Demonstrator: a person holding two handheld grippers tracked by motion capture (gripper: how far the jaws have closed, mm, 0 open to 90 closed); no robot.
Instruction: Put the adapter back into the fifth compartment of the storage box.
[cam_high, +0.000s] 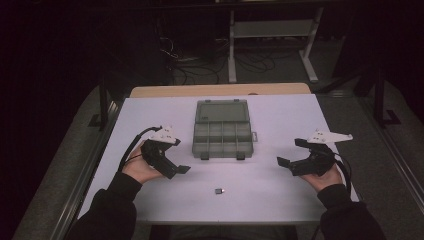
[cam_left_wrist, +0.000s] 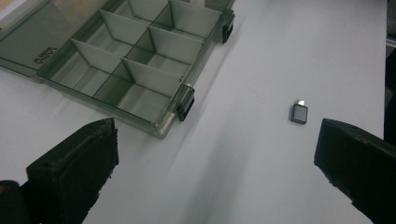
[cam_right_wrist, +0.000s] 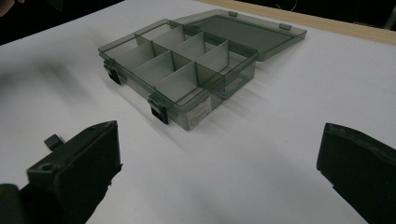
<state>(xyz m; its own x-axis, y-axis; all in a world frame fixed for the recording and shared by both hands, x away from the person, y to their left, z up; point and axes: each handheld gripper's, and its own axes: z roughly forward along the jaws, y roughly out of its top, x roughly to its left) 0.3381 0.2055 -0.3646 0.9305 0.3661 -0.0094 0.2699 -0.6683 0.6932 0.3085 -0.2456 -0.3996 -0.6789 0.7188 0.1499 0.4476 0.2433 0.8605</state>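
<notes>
High view, read from left to right: the left tool (cam_high: 167, 152) is held in the person's left hand (cam_high: 140, 169) above the white counter (cam_high: 280, 120), its jaws spread apart with nothing between them. At the middle stands one smoky transparent organizer box (cam_high: 222, 140), its lid (cam_high: 222, 110) folded flat back on the far side. Nearer the person, just right of the left tool and well apart from the box, lies one small dark adapter (cam_high: 219, 191). At the right, the right tool (cam_high: 292, 157) sits in the right hand (cam_high: 327, 177), jaws likewise wide and empty.

Counted: two tools, one box, one adapter. The box has eight compartments in two rows of four, parted by pale dividers, and every compartment that can be seen into holds nothing. Two dark latches hang on its near wall.

Left gripper view: the box (cam_left_wrist: 135, 70) lies upper left and the adapter (cam_left_wrist: 299, 113), with a short metal plug at its far end, rests flat on the bare counter between the two black jaws, nearer the right one, touching neither. A small dark mark is printed on the lid's corner, too small to read.

Right gripper view: the box (cam_right_wrist: 182, 70) bears a pale label on its end wall, its print illegible.
</notes>
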